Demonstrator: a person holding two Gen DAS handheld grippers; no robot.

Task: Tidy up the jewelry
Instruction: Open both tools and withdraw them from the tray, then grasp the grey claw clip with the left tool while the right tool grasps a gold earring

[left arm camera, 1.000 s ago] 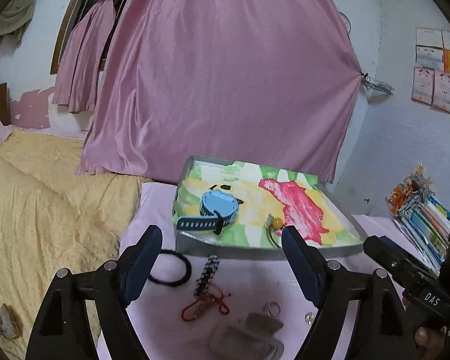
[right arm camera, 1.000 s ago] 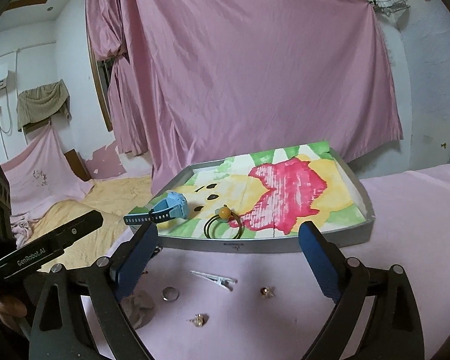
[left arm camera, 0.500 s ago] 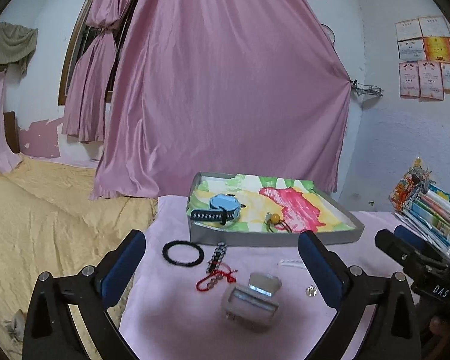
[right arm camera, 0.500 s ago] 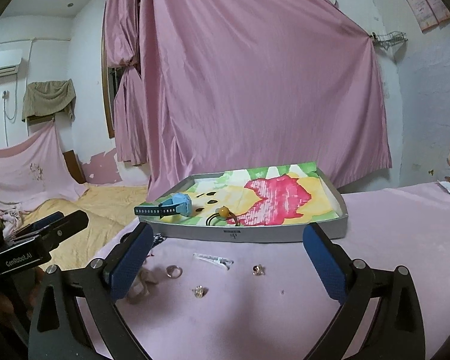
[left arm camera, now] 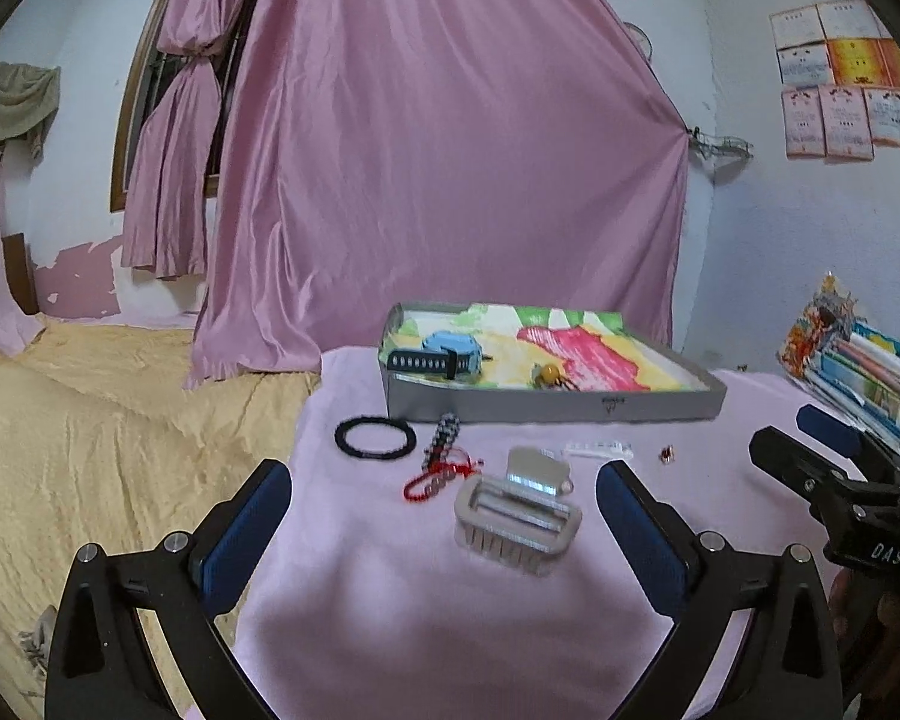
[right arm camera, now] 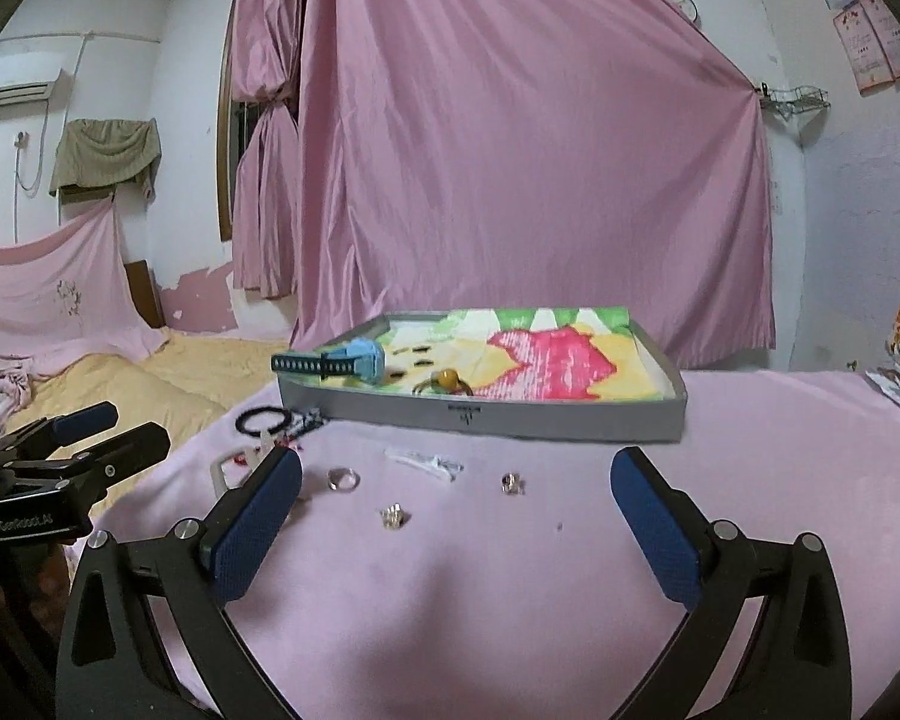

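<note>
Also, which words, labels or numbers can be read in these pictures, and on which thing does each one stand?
"DAS": on the right gripper, seen from the left wrist; its jaws stand open.
"GenRobot.AI": on the left gripper, seen from the right wrist.
Small dark mark on the tray front wall: too small to read.
Wall certificates: blurred, unreadable.

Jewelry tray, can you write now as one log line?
left gripper: open | right gripper: open | tray: watch inside | ring: on cloth

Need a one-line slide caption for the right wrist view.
Open right tongs hover over pink cloth strewn with rings and a clip; watch already in the tray.
</note>
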